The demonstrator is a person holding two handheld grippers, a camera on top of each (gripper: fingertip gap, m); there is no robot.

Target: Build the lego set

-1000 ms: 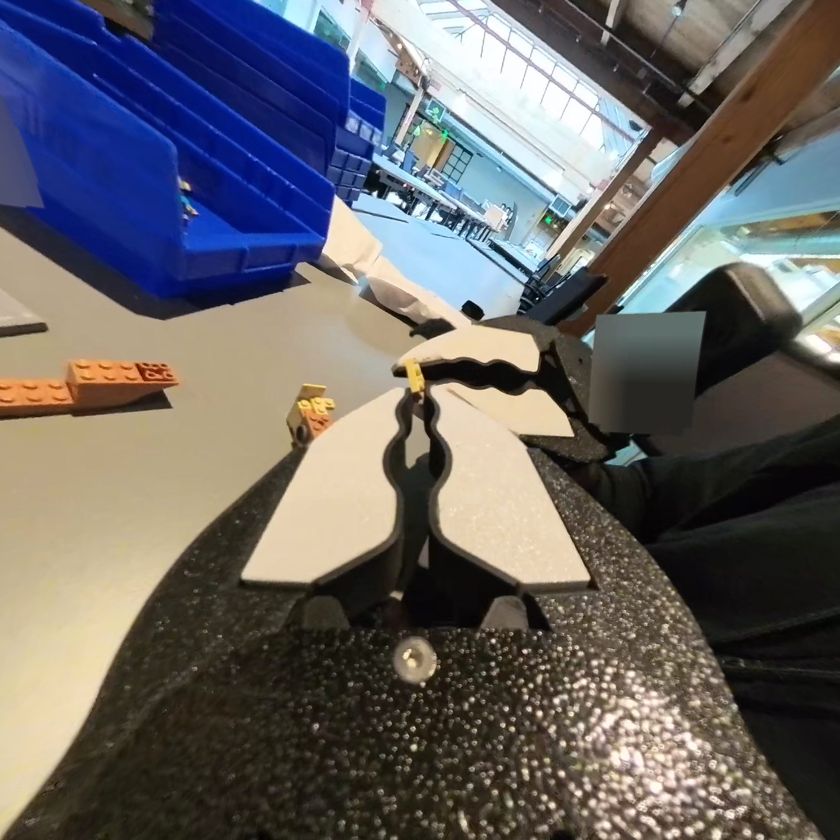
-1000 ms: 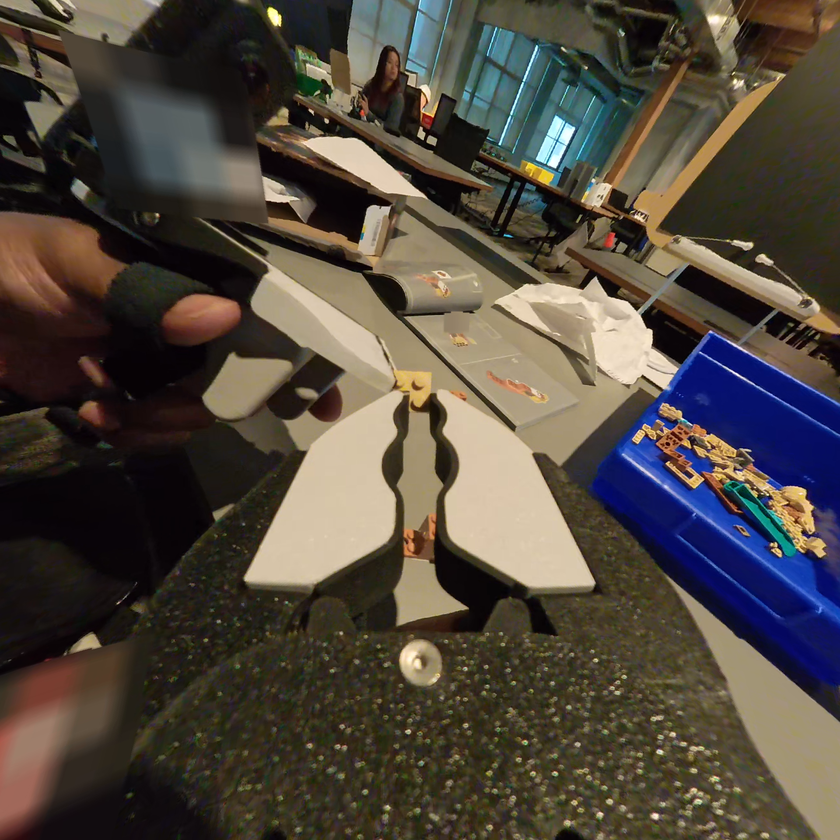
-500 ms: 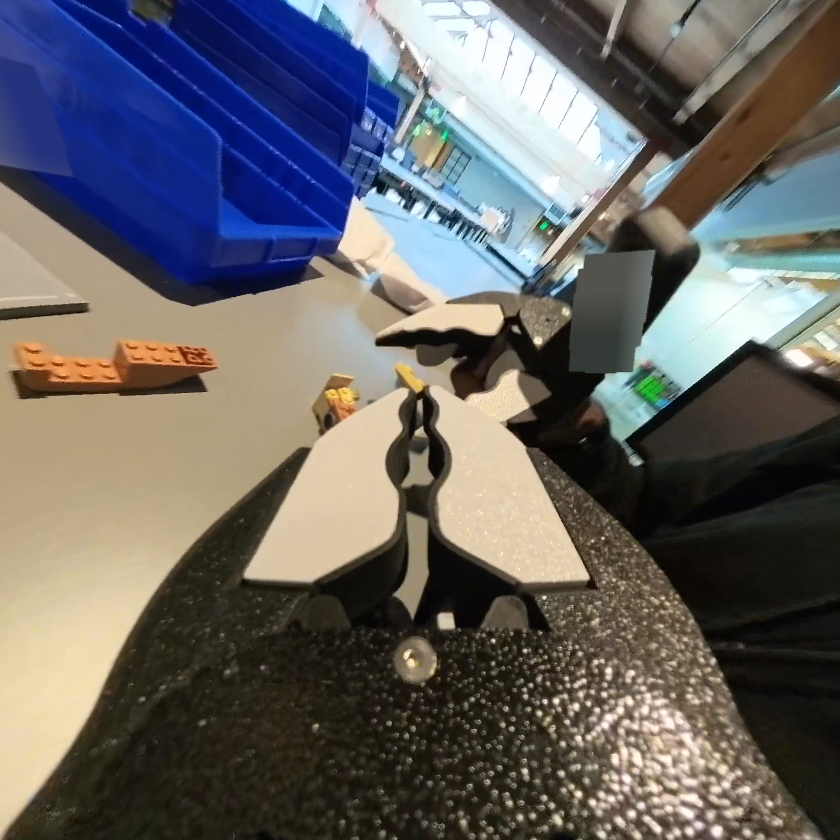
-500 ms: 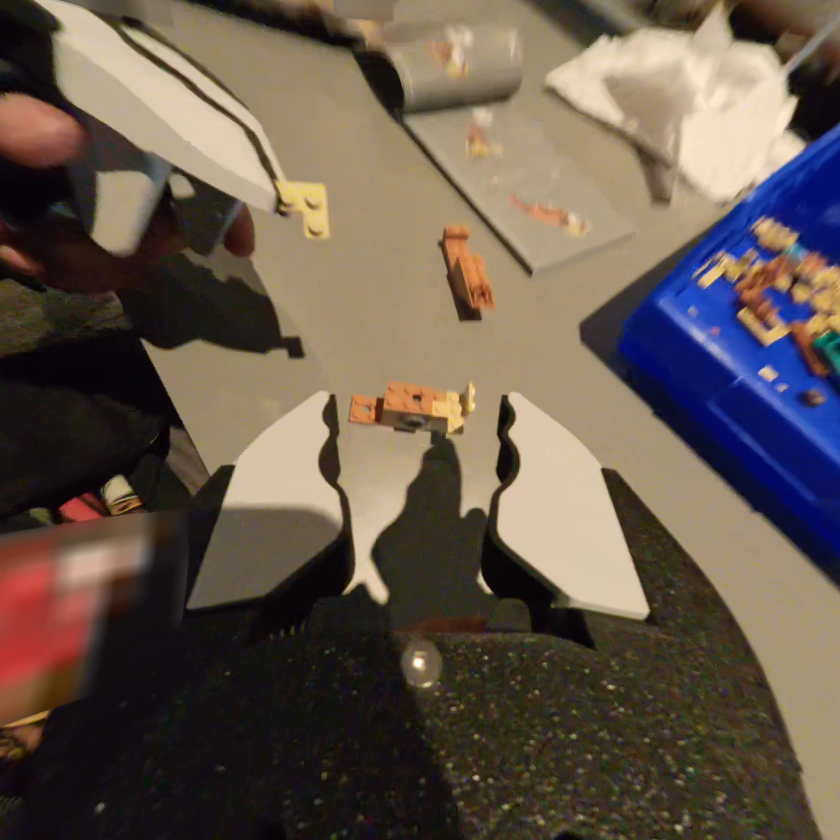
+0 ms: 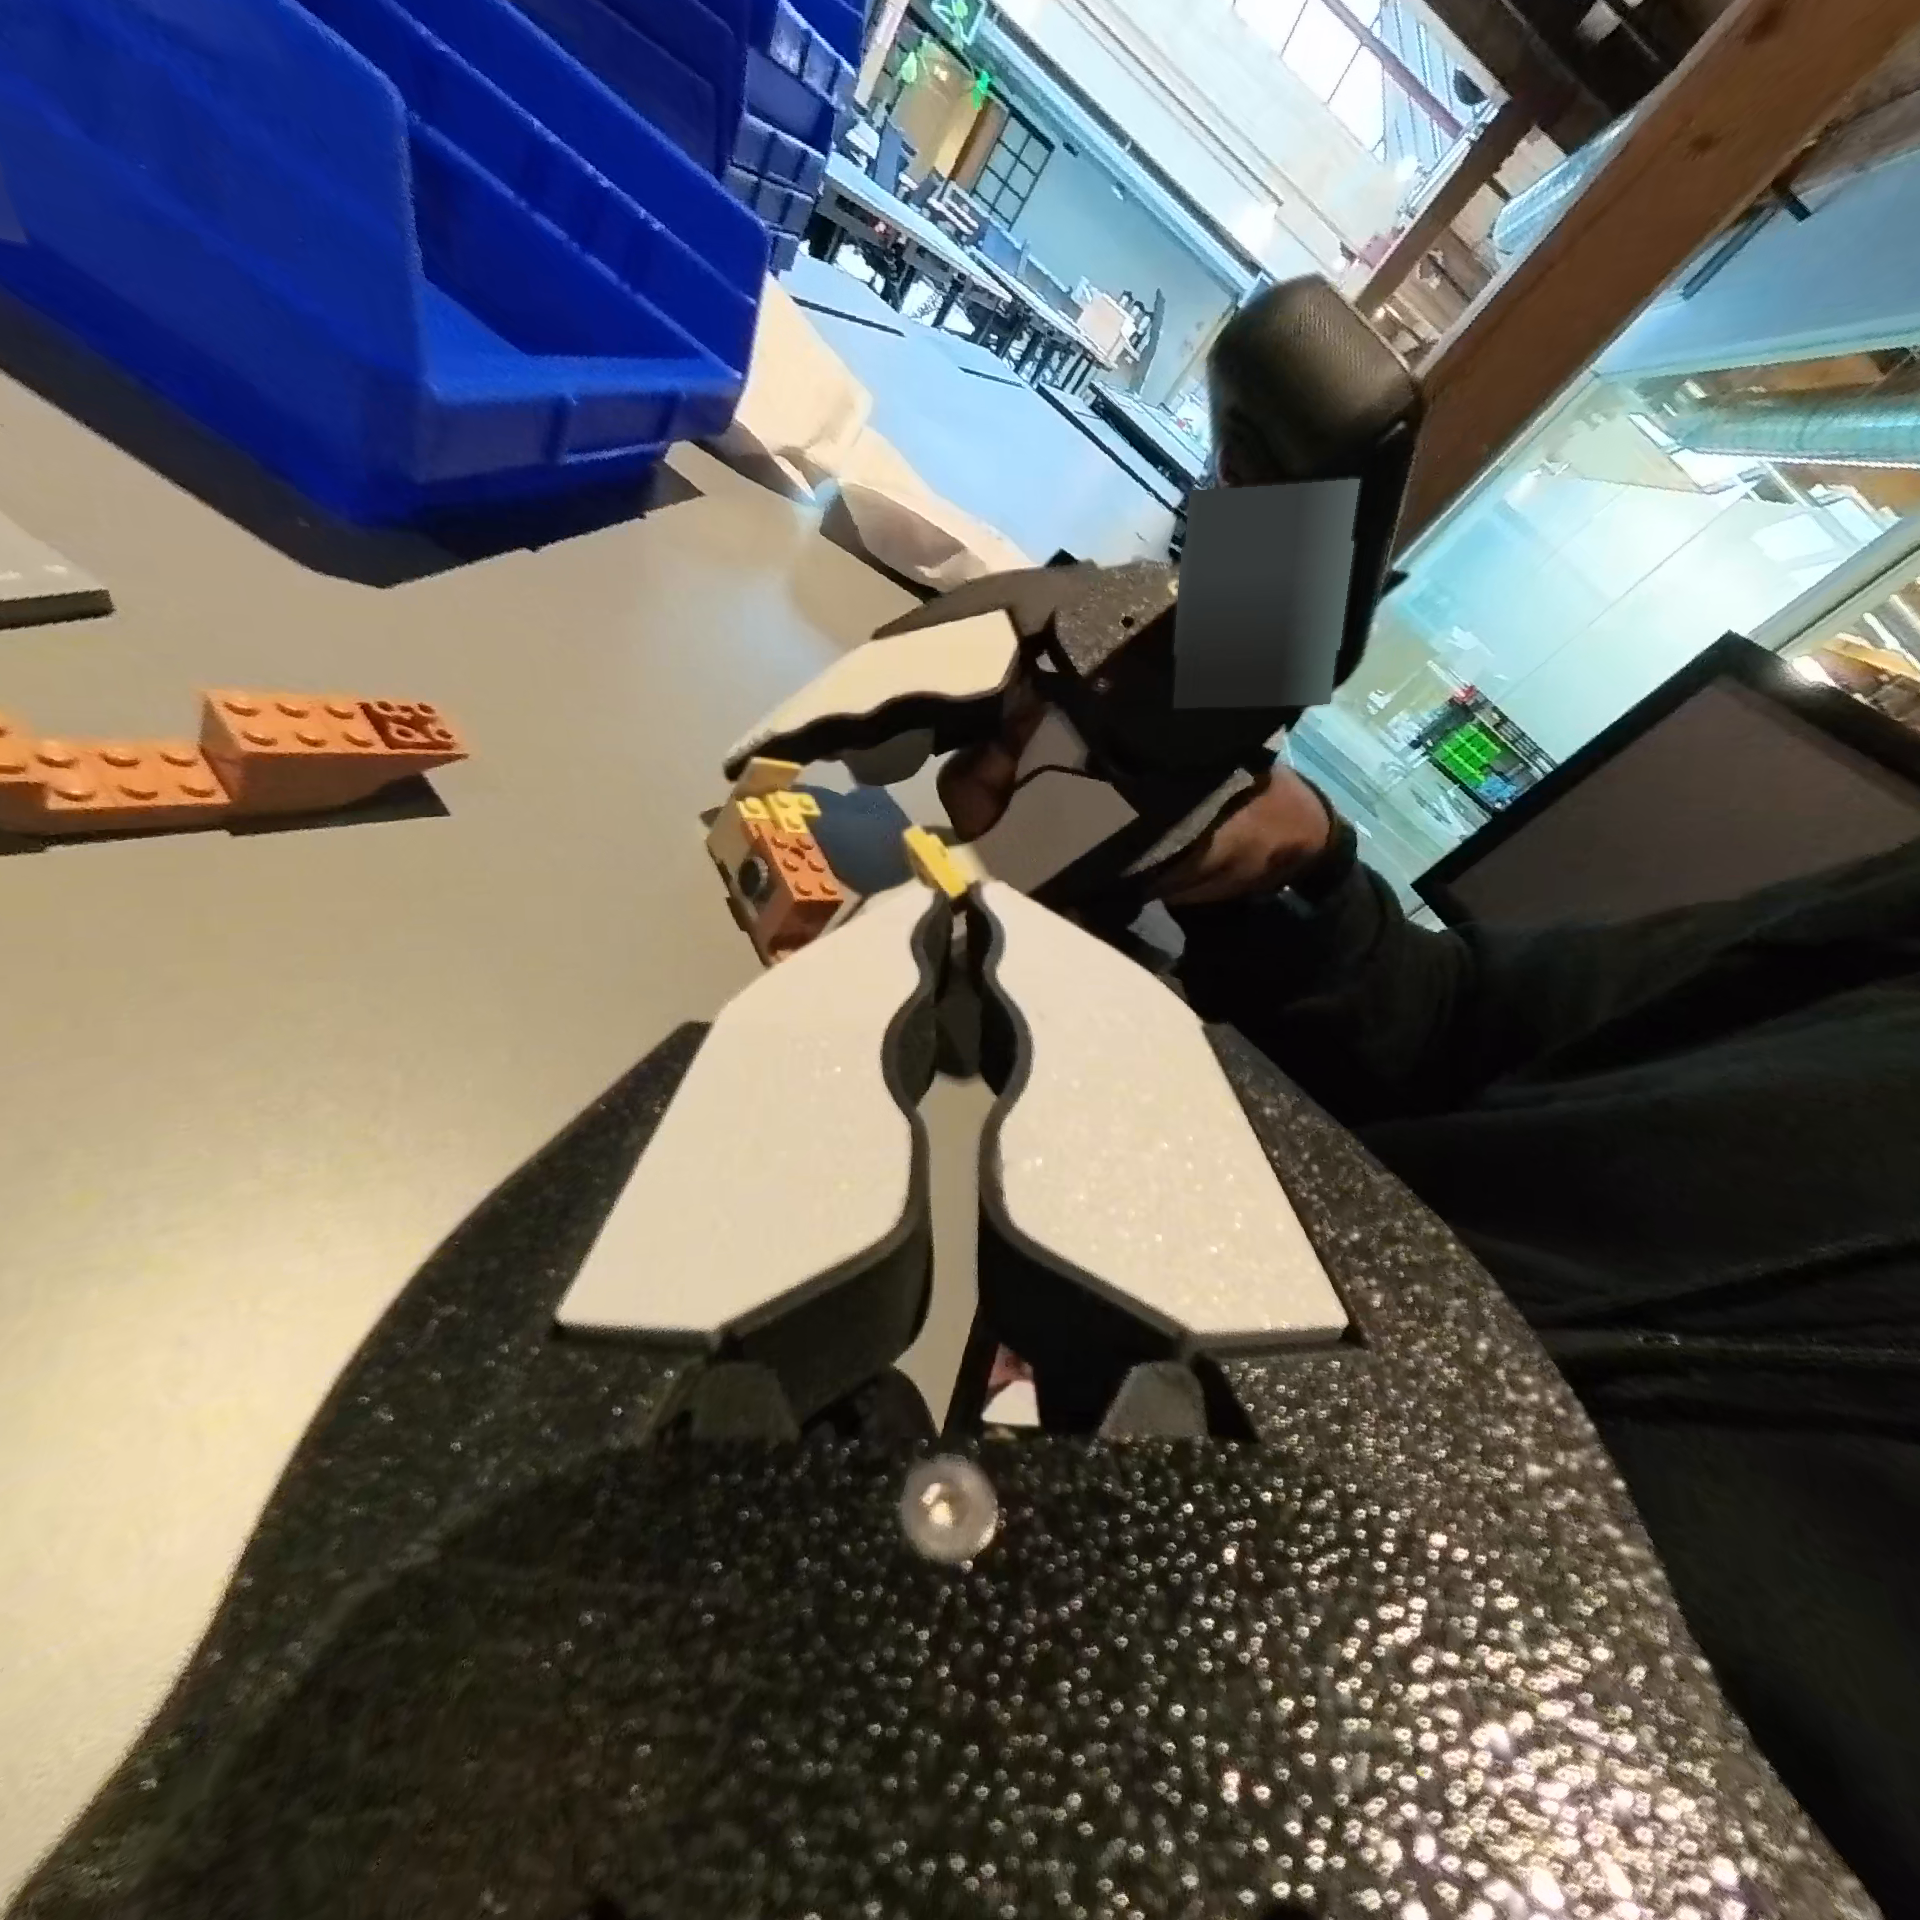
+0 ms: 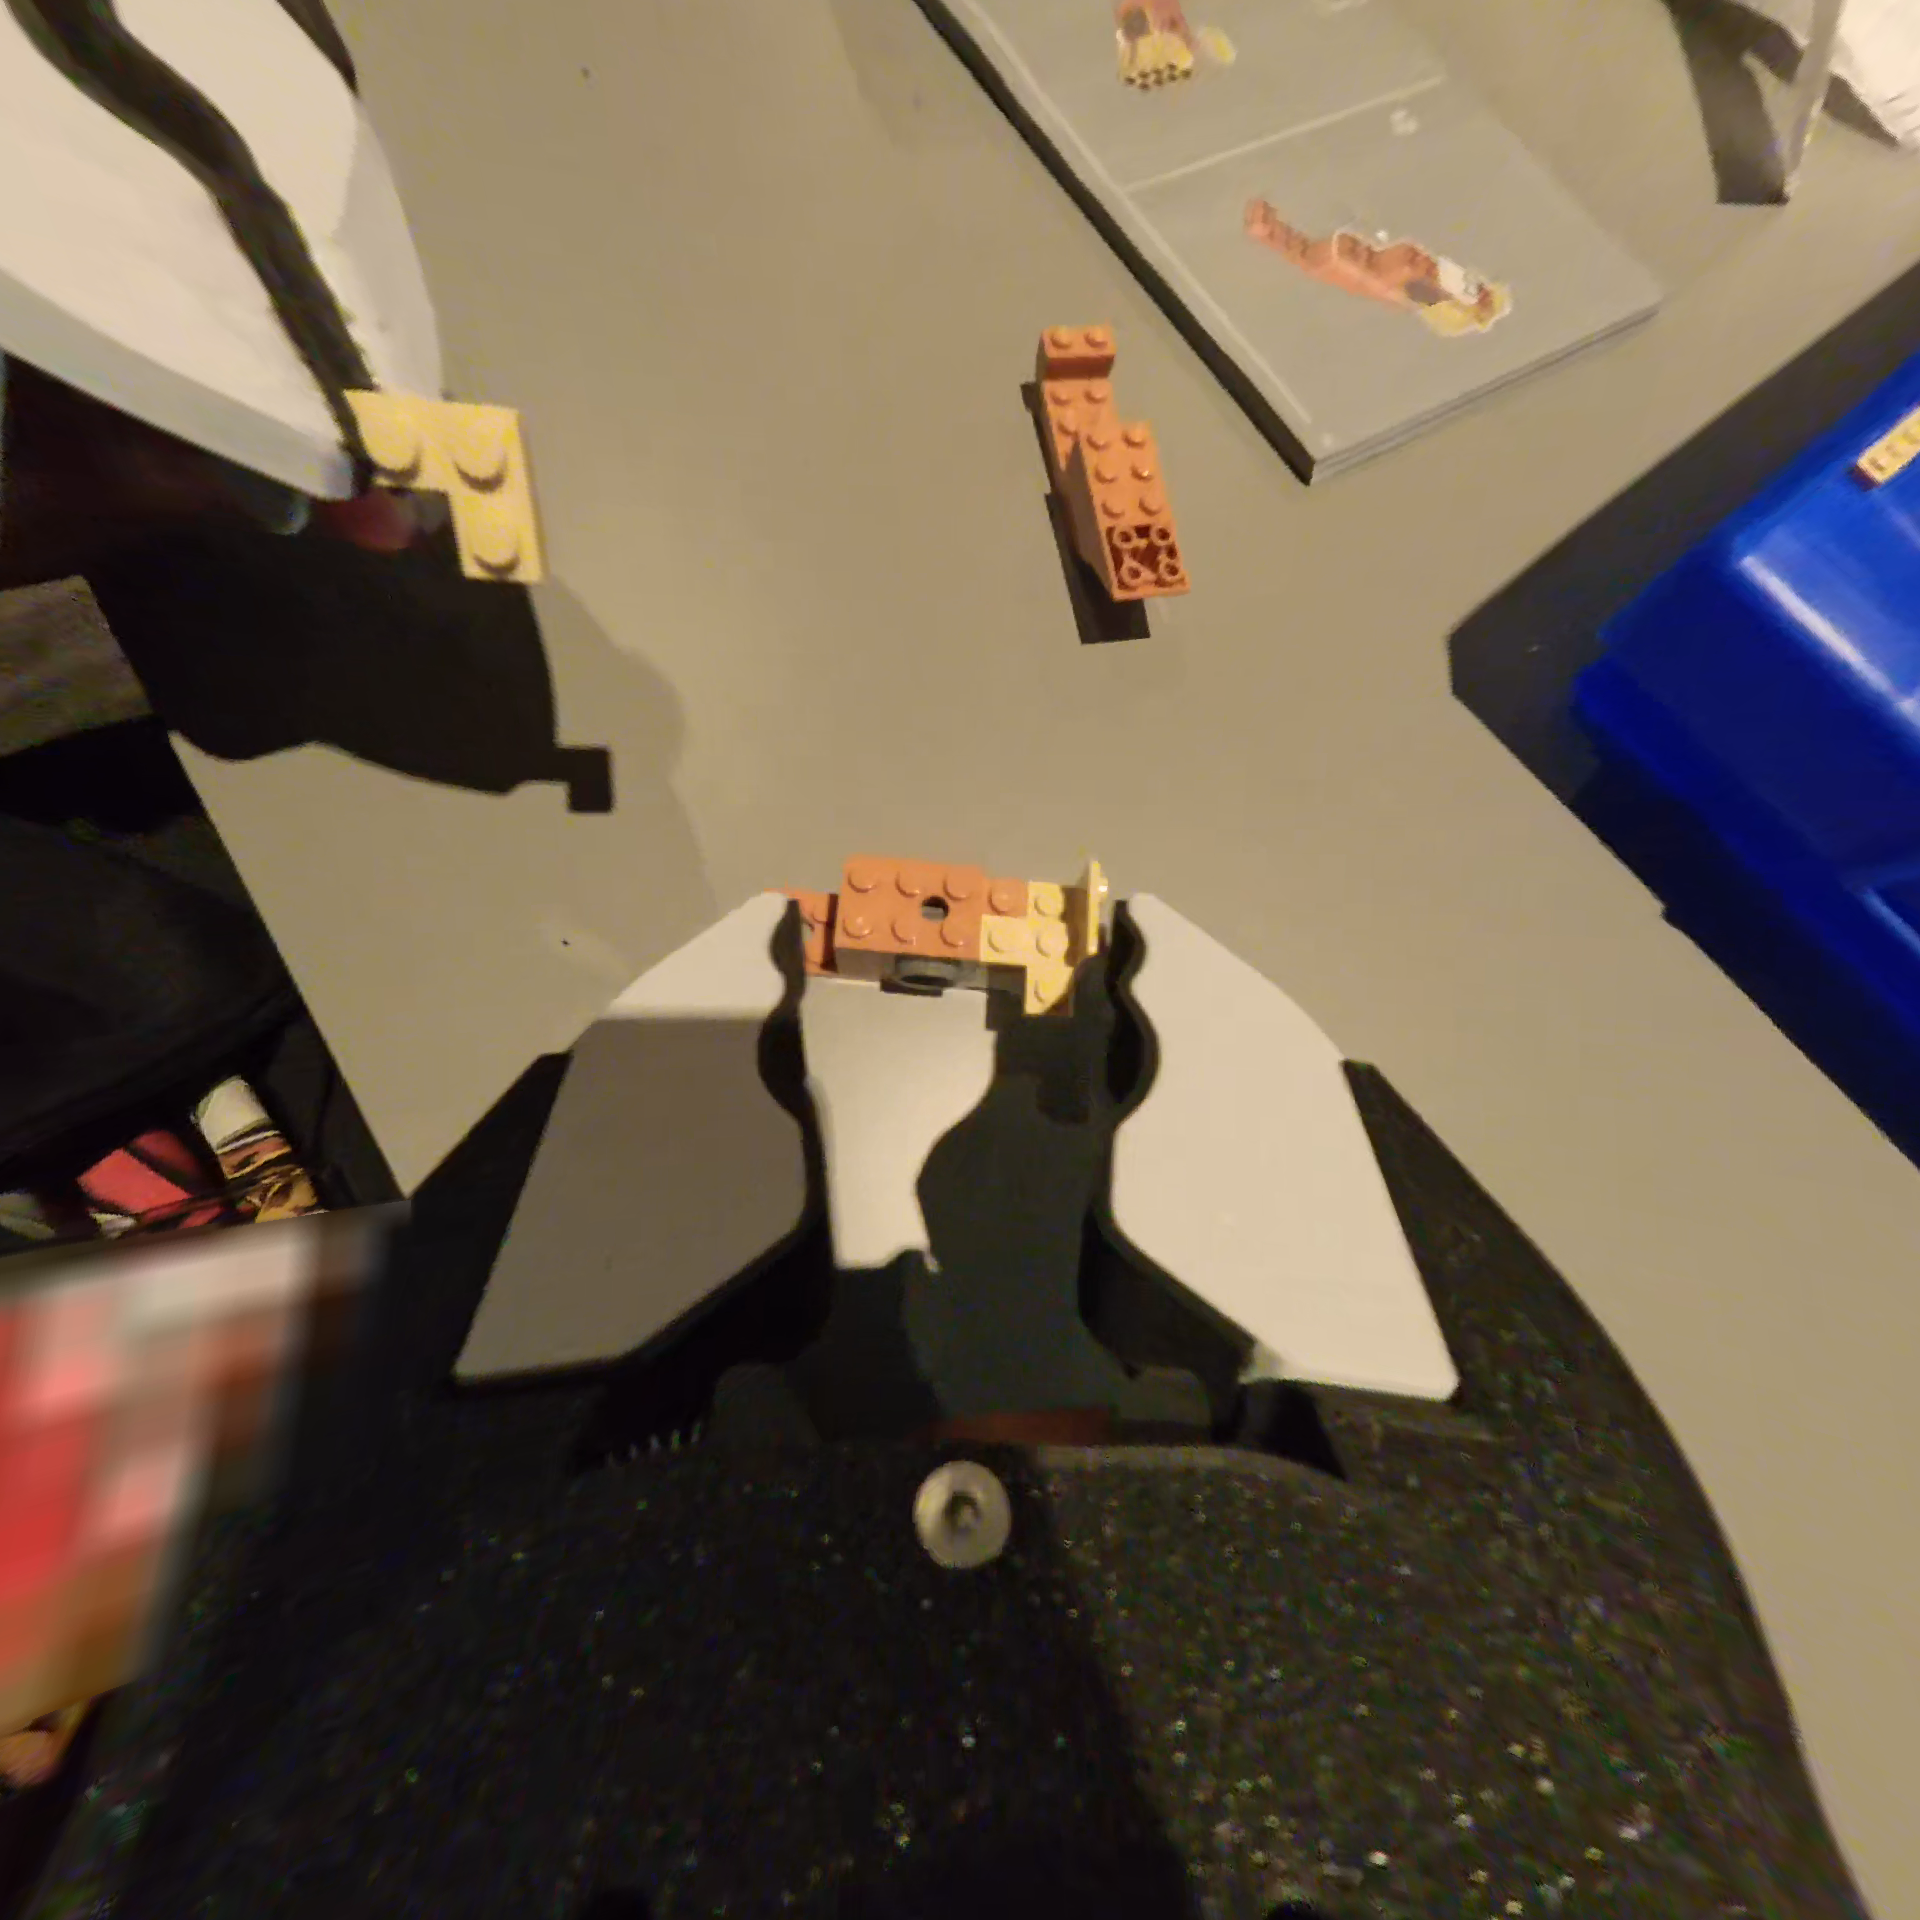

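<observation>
So the surface [image 6: 790, 436] here is a plain matte grey desk top, pretty uncluttered apart from the lego bits.

In the right wrist view, the right gripper [image 6: 951, 940] has its fingers spread around a small brown-and-tan lego assembly [image 6: 951, 925]. The tips sit just beside each end of it, and I can't tell if they actually touch it.

At about 1 o'clock from that sits a longer brown brick piece [image 6: 1107, 468], lying flat and well apart. Past it at 1 o'clock is a grey instruction booklet [image 6: 1382, 239], and a blue bin [image 6: 1766, 665] crowds the 3 o'clock edge.

Up at 10 o'clock the left gripper [image 6: 358, 457] comes in with its fingers pinched on a tan L-shaped plate [image 6: 468, 478], held above the surface.

In the left wrist view the plate [image 5: 935, 862] shows edge-on as a thin yellowish sliver at the fingertips. More stacked blue bins [image 5: 416, 260] fill the 11 o'clock side.

Behind it all is a big open workspace: long tables, a wooden beam [image 5: 1621, 239] at 1 o'clock, glass walls and bright windows. A dark sleeve [image 5: 1558, 1039] sits at 3 o'clock.
</observation>
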